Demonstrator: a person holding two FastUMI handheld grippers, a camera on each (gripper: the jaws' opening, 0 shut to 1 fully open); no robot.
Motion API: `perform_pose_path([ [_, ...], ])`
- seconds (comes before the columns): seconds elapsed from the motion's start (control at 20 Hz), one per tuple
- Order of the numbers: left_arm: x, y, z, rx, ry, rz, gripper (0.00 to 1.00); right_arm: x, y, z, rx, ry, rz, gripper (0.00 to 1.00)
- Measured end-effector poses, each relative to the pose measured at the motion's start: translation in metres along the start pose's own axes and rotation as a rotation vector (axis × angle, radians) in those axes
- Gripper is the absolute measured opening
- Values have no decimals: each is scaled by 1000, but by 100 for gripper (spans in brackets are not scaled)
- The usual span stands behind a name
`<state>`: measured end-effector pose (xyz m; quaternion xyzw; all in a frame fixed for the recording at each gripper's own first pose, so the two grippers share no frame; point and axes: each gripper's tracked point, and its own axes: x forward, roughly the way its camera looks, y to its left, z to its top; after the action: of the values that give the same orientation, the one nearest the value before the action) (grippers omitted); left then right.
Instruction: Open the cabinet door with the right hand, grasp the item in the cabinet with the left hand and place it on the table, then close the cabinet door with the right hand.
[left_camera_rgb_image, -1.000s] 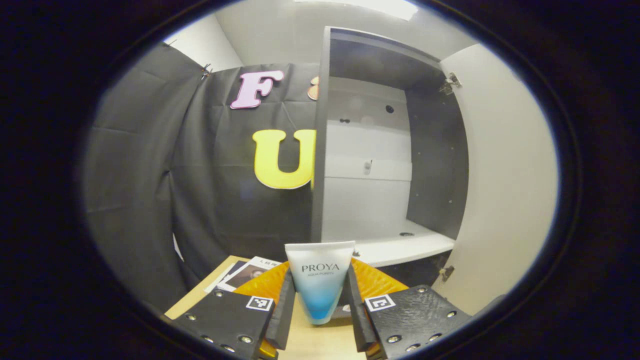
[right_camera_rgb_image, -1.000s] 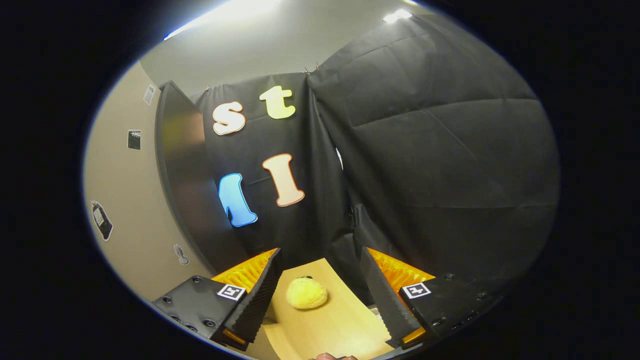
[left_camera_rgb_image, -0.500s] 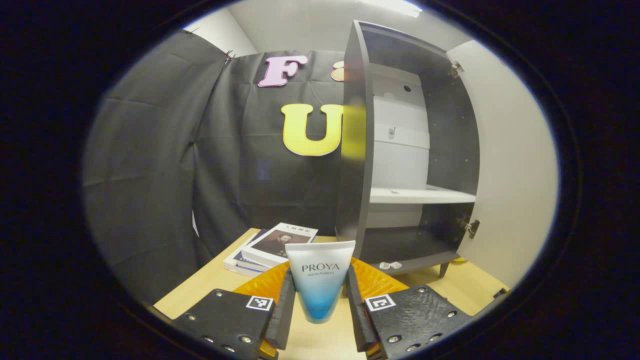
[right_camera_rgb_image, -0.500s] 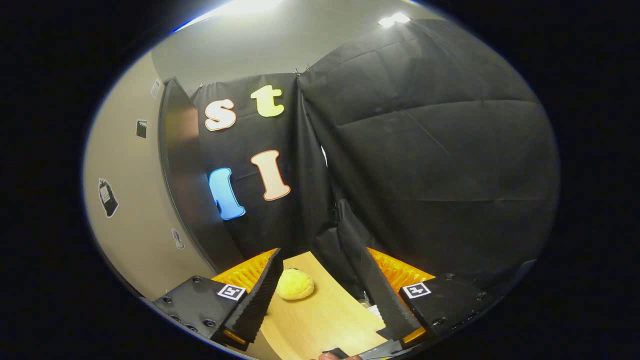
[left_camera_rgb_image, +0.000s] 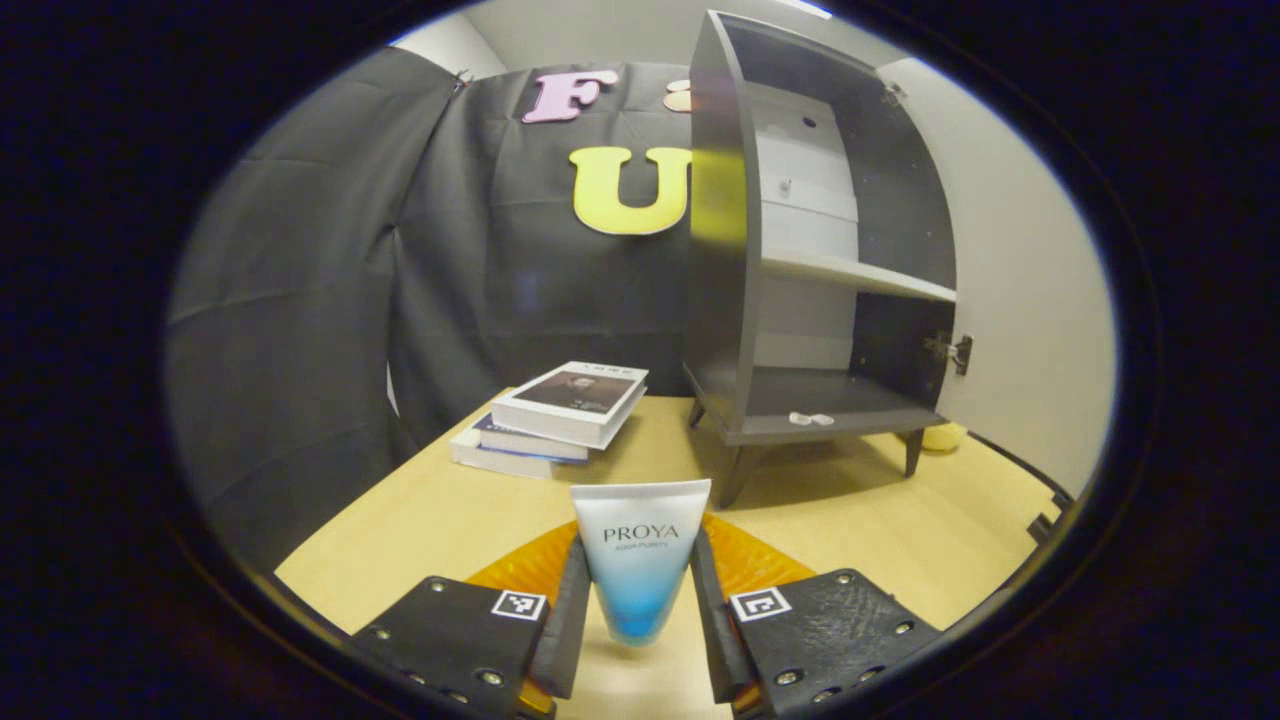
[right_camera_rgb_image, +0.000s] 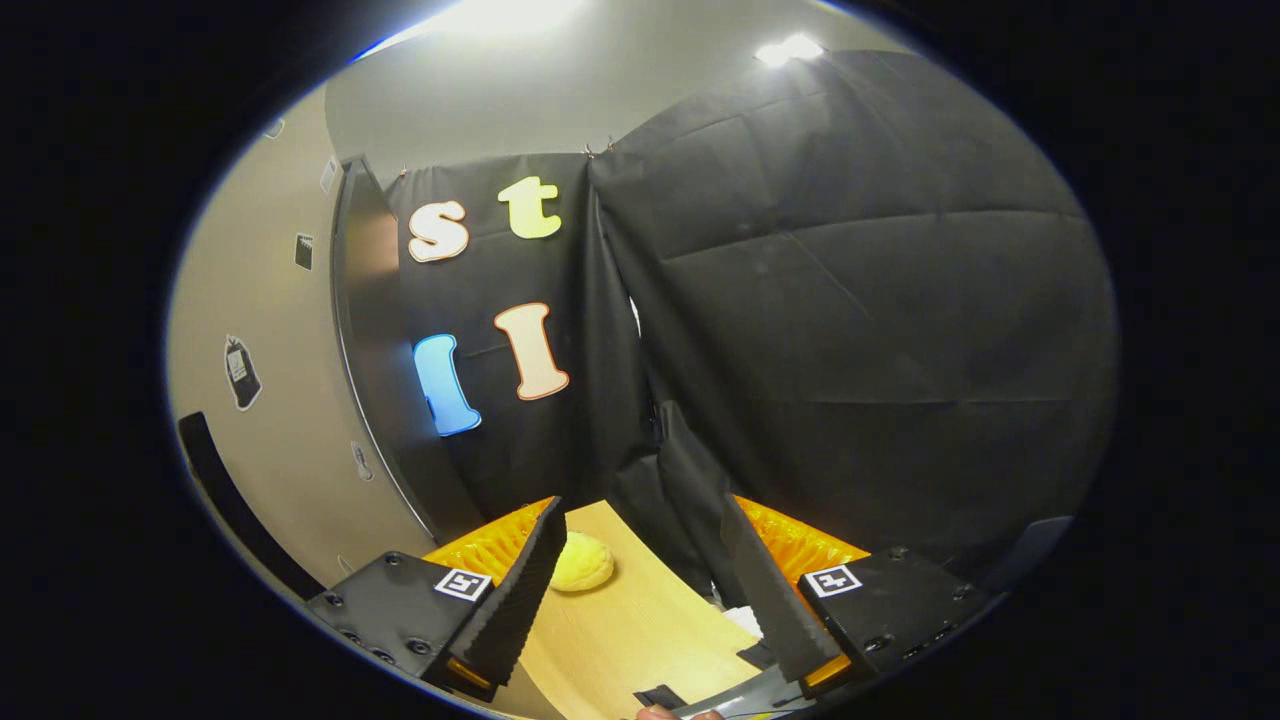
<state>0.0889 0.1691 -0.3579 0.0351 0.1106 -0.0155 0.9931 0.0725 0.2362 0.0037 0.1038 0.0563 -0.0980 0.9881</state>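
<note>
My left gripper (left_camera_rgb_image: 638, 640) pinches the tube (left_camera_rgb_image: 640, 560) over the table (left_camera_rgb_image: 420, 520); cabinet (left_camera_rgb_image: 800, 250) at 1 o'clock. Right gripper (right_camera_rgb_image: 640, 590) gapes empty. Releasing high, the tube likely topples.

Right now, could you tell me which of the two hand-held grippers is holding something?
The left hand-held gripper: its fingers clamp the white-and-blue tube above the table. The right hand-held gripper stands open with nothing between its fingers.

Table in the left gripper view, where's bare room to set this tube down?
The table is bare in front of the cabinet, between its legs and the left gripper, which holds the tube. Bare also near the front left edge. Crowded at back left: stacked books.
</note>
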Motion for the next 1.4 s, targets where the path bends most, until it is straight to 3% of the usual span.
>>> perform_pose_path([
  [0.25,-9,1,-28,-2,2,15,52,-2,2,-16,-35,27,13,100],
  [0.3,-9,0,-32,-2,0,17,52,-1,3,-19,-33,37,17,92],
  [0.4,-10,0,-40,-1,-3,22,52,1,6,-25,-24,64,33,98],
  [0.45,-12,0,-44,-3,-3,25,52,3,8,-26,-20,75,41,93],
  [0.6,-14,-2,-59,-8,-2,37,52,10,4,-23,-24,65,33,92],
  [0.65,-16,-1,-63,-4,1,48,52,12,4,-21,-31,62,35,98],
  [0.7,-20,-1,-67,-2,-1,57,53,15,3,-21,-34,68,30,92],
  [0.75,-21,0,-65,-2,-24,59,53,17,1,-20,-34,74,27,98],
  [0.9,-26,0,-67,-8,-37,73,52,22,1,-14,-33,62,24,98],
  [0.95,-27,0,-68,-13,-37,75,54,23,2,-14,-29,65,27,92],
  [1.05,-34,1,-67,-18,-36,81,53,24,4,-15,-25,76,35,98],
  [1.1,-34,2,-67,-20,-34,82,58,25,1,-14,-33,81,32,98],
  [1.25,-42,5,-54,-18,-40,78,90,26,-11,2,-37,52,7,98],
  [1.4,-51,9,-32,-19,-39,86,90,26,-12,3,-43,56,-5,98],
])
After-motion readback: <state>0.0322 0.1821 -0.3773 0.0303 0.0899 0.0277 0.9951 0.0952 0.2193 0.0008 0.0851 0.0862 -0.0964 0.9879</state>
